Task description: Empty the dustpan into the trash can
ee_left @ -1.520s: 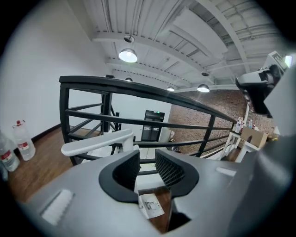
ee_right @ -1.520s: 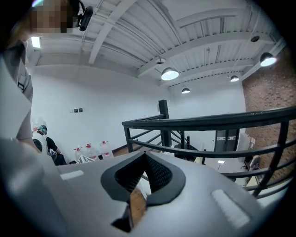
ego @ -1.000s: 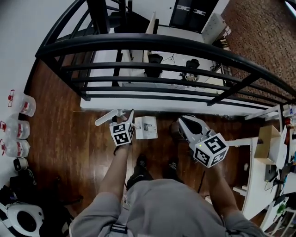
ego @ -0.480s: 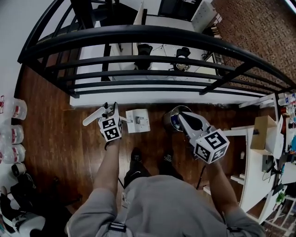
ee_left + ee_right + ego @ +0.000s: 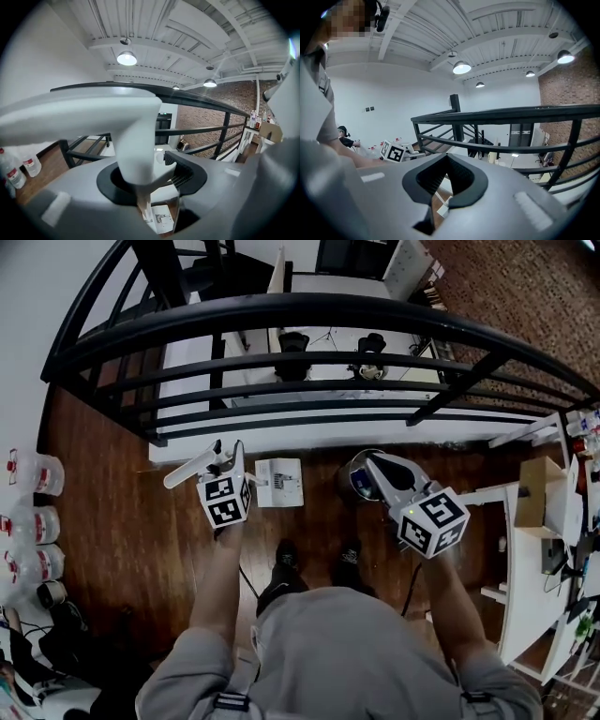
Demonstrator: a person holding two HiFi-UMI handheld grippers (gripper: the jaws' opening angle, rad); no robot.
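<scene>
- Pinching the dustpan handle (image 5: pixel 192 468), the left gripper (image 5: pixel 228 456) has just been closing; the pan (image 5: pixel 279 482) is seen near the trash can (image 5: pixel 352 482).
- Light, rigid plastic is judged, best held by that handle; the right gripper (image 5: pixel 377 467) is pressed together, empty.

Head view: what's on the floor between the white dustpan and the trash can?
Nothing. In the head view only a strip of bare wooden floor separates the dustpan from the trash can.
</scene>
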